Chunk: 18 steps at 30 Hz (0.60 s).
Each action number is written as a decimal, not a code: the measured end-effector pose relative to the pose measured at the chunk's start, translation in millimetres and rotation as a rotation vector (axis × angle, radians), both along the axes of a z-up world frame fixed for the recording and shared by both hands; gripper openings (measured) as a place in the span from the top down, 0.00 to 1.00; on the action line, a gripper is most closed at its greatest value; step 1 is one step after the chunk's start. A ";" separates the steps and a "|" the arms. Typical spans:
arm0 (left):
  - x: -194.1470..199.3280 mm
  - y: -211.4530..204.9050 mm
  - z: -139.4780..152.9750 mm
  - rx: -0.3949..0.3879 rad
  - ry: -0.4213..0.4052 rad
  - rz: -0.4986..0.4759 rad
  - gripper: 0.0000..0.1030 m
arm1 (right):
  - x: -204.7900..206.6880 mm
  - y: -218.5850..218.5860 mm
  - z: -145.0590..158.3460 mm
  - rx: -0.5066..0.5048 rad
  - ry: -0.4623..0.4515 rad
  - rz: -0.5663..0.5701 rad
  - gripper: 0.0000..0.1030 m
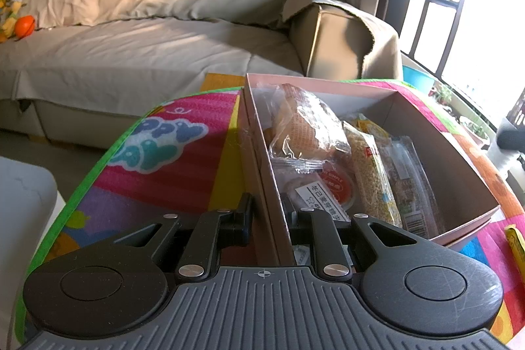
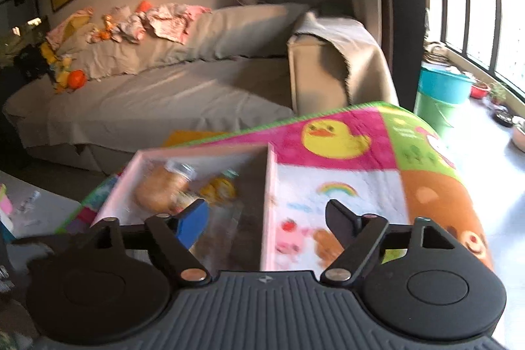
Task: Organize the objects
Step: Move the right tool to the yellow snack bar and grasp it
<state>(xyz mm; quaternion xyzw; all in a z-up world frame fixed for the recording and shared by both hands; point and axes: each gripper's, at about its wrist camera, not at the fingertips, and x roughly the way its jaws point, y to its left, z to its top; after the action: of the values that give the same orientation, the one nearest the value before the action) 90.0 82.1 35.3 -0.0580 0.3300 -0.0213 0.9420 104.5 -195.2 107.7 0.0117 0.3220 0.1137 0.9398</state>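
Note:
A pink cardboard box [image 1: 452, 173] stands on a colourful play mat and holds several wrapped snacks: a bun in clear wrap [image 1: 305, 123], a yellow noodle pack [image 1: 374, 179] and a round orange-labelled pack [image 1: 338, 186]. My left gripper [image 1: 267, 209] is shut on the box's near left wall, one finger outside and one inside. In the right wrist view the same box [image 2: 270, 186] lies ahead, blurred. My right gripper [image 2: 265, 215] is open and empty, its fingers astride the box's right wall, above it.
The play mat [image 1: 183, 153] covers a table. A yellow packet [image 1: 515, 245] lies on the mat right of the box. A grey sofa [image 1: 147, 54] with clothes and toys stands behind. Teal and green buckets [image 2: 439, 91] stand by the window.

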 end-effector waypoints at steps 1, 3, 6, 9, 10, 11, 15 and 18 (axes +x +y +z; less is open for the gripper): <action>0.0 0.0 0.0 0.000 0.000 0.000 0.82 | -1.3 -5.5 -4.0 -0.009 0.012 -0.009 0.21; -0.2 -0.7 0.0 0.000 0.000 0.000 0.82 | -6.9 -17.5 -12.4 -0.029 0.038 -0.032 0.19; -0.2 -0.6 0.0 0.000 0.000 0.000 0.82 | -16.3 -36.1 -25.9 -0.066 0.079 -0.075 0.18; -0.2 -0.5 0.0 0.000 0.000 0.000 0.82 | -25.3 -54.4 -39.3 -0.091 0.129 -0.120 0.17; -0.1 -0.8 0.0 0.000 0.000 0.001 0.82 | -29.1 -59.9 -44.2 -0.100 0.145 -0.135 0.17; -0.4 -0.7 -0.1 0.000 0.000 0.001 0.82 | -32.8 -64.2 -48.8 -0.107 0.158 -0.147 0.17; 0.5 -3.2 0.0 0.002 0.000 0.002 0.82 | -46.2 -78.8 -65.8 -0.095 0.216 -0.182 0.17; 0.5 -3.1 0.1 0.001 0.001 0.001 0.82 | -50.6 -81.6 -76.2 -0.080 0.249 -0.188 0.17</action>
<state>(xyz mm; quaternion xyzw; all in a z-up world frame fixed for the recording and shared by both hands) 90.5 79.0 35.4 -0.0579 0.3305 -0.0205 0.9418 54.0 -276.8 31.5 0.0183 0.4377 0.0101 0.8989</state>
